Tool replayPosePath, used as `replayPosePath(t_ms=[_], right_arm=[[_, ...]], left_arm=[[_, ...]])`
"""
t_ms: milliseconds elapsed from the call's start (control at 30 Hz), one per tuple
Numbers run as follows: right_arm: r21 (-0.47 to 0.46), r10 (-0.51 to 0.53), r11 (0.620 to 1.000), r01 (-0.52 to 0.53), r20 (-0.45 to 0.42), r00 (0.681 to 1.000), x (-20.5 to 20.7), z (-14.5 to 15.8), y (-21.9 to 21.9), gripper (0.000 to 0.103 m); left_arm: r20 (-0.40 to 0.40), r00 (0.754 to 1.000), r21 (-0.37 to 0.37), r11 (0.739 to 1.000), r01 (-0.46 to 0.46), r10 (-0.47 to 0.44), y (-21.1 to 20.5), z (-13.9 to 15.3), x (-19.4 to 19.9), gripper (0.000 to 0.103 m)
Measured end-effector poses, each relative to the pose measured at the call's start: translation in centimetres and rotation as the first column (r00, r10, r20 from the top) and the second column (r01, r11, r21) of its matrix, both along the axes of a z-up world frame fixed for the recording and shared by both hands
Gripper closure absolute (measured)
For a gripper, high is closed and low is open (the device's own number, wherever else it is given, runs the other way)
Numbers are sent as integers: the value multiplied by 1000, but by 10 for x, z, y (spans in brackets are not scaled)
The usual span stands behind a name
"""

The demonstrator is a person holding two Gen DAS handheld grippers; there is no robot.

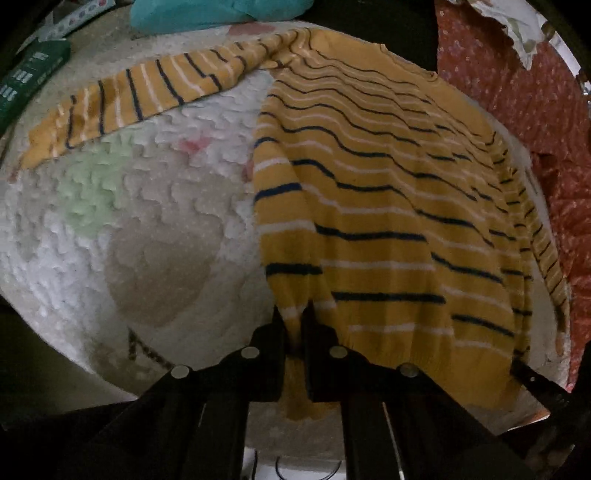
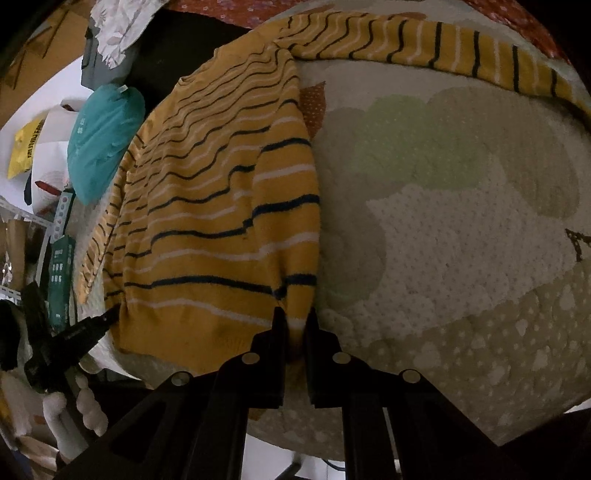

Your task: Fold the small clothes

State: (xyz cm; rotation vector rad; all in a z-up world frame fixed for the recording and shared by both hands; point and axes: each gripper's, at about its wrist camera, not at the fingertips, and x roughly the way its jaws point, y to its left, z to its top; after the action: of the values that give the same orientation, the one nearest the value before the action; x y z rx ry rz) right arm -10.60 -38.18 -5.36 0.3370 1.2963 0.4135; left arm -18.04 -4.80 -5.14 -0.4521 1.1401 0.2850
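Observation:
A mustard-yellow sweater (image 1: 388, 206) with navy and white stripes lies on a pale textured blanket (image 1: 140, 221). My left gripper (image 1: 293, 314) is shut on the sweater's bottom hem at its left corner. One sleeve (image 1: 140, 96) stretches out to the left across the blanket. In the right wrist view the same sweater (image 2: 214, 206) lies left of centre, and my right gripper (image 2: 294, 314) is shut on the hem's right corner. Its other sleeve (image 2: 443, 48) runs along the far edge. The left gripper's fingertip (image 2: 107, 317) shows at the sweater's other corner.
A teal garment (image 1: 207, 14) lies beyond the sweater and also shows in the right wrist view (image 2: 103, 144). Red floral cloth (image 1: 517, 96) lies along the right. A green box (image 1: 26, 77) sits at the blanket's left edge. Bags and clutter (image 2: 33, 147) lie off the blanket.

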Motion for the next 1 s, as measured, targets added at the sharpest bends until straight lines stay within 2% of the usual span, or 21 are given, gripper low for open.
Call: replayPosePath(t_ms=[133,267,333,433,500,533,567,600,633,733,800,867,933,1000], right_arm=[[-31,35,999,-35,7,999,-8,9,-1,95],[-29,43,999,-45,-39,998,-21,4,-10,95],[7,26,1000,-26,-62,998,-23,1,-18,90],[111,-65,991,75,-95,993,-21,13,-51,88],[169,-127,976,137,-68,990,-17,29,-78,87],[188,-172,966,178,-48,984,-13,39,-94,81],[199,-234,951,235,-30,972,-7,48,-115,75],[209,-291,935,288,-17,957,-2,53,-134,61],[219,-338,918,332,-13,941,3,57,-148,50],[277,-491,832,482,-37,870,25,54,-196,48],[315,-578,757,572,-84,812,41,42,-220,47],[352,-653,663,661,-162,740,55,25,-233,46],[355,-696,613,706,-180,695,67,16,-241,46],[306,-738,590,747,-172,653,81,7,-243,46]], left_arm=[[-1,999,-42,999,-33,33,3,7,-20,96],[-5,999,-71,997,-44,44,2,9,-41,96],[-3,999,-99,994,-43,43,2,11,-51,96],[44,999,-145,989,-24,31,4,28,-70,95],[80,997,-127,992,2,8,2,46,-80,87],[105,995,-114,993,17,-5,0,57,-82,77],[127,992,-98,995,27,-15,-2,66,-83,69],[147,989,-81,996,36,-24,-3,75,-81,54],[169,985,-71,996,44,-32,-6,82,-75,46],[208,976,-79,993,84,-66,-15,92,-47,40],[216,973,-91,990,108,-86,-22,90,-22,40],[217,970,-72,989,130,-111,-28,87,3,40],[218,967,-55,987,149,-134,-32,80,29,40],[207,968,-55,986,155,-141,-30,72,52,40]])
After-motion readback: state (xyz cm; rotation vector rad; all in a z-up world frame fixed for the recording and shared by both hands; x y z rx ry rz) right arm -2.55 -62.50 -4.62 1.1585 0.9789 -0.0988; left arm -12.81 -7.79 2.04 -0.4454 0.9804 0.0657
